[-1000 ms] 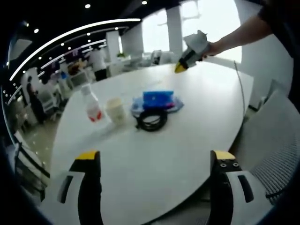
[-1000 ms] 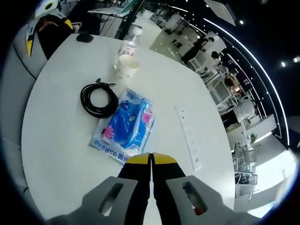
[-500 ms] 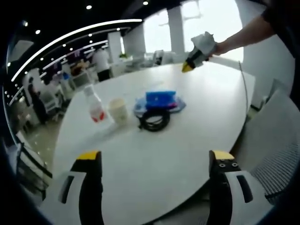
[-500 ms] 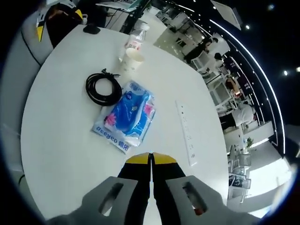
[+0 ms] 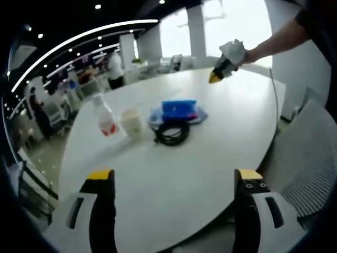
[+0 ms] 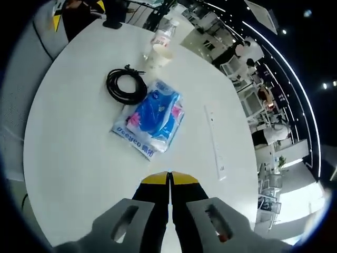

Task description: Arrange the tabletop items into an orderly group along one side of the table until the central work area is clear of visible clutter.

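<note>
While your right gripper [image 6: 169,178] hung shut and empty, left gripper [image 5: 174,182] wide open, the soft, crinkly tissue pack [image 6: 151,120] lay mid-table beside the cable coil [image 6: 126,86]; it likely needed an edge pinch.

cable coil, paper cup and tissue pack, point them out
cable coil [image 6: 127,86], right gripper view, on the loops' left side
paper cup [image 5: 131,122], left gripper view, side wall
tissue pack [image 6: 152,118], right gripper view, blue middle

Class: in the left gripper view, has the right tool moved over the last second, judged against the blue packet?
Yes. The right tool has drifted right and slightly up, away from the blue packet, which sits beside the black cable coil.
</note>
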Available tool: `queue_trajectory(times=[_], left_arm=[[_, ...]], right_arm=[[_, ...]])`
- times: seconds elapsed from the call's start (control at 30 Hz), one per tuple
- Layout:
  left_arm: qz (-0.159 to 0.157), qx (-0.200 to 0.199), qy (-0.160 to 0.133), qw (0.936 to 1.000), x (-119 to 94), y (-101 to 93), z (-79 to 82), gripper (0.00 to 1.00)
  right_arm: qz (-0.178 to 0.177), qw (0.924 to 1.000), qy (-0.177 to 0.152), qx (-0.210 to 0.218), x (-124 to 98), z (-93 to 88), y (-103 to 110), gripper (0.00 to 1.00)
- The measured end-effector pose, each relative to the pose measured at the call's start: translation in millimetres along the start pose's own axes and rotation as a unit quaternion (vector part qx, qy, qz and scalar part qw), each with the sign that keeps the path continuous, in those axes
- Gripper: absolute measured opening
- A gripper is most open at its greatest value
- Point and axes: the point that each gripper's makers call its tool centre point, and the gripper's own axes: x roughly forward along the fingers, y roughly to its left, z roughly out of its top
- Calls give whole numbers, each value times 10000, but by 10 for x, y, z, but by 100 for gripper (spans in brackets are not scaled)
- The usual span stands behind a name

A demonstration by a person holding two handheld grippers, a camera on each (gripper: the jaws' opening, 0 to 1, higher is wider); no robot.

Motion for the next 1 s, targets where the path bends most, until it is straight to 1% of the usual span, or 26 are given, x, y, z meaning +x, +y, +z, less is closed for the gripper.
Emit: queue_trajectory(times=[0.4,0.53,0.6,0.67,0.7,0.73,0.8,0.9,0.93,1.0], left_arm=[[-53,16,39,10000,9,-23,-11,90],[-45,12,39,10000,6,-19,-13,90],[-36,15,33,10000,4,-15,-12,90],[-31,9,18,10000,1,-10,-8,90],[-28,6,15,10000,0,-7,-8,90],[-23,6,8,10000,-2,-4,-7,90],[-13,7,-4,10000,-4,0,-4,90],[-18,2,-14,10000,-6,-3,-1,90],[-15,10,-17,10000,-7,-2,1,90],[-20,12,-23,10000,-9,-4,4,90]], right_arm=[[7,10000,29,59,23,-40,12,0],[-88,9999,60,65,36,-25,-21,0],[-118,9997,52,187,46,-11,-39,0],[-124,9991,70,396,56,-3,-43,3],[-156,9992,28,367,61,19,-62,5],[-192,9986,-61,493,66,57,-81,6],[-159,9976,-116,669,80,89,-79,12],[-204,9979,-126,607,108,129,-109,18],[-164,9973,-182,697,122,158,-101,19],[-172,9970,-213,720,145,194,-108,22]])
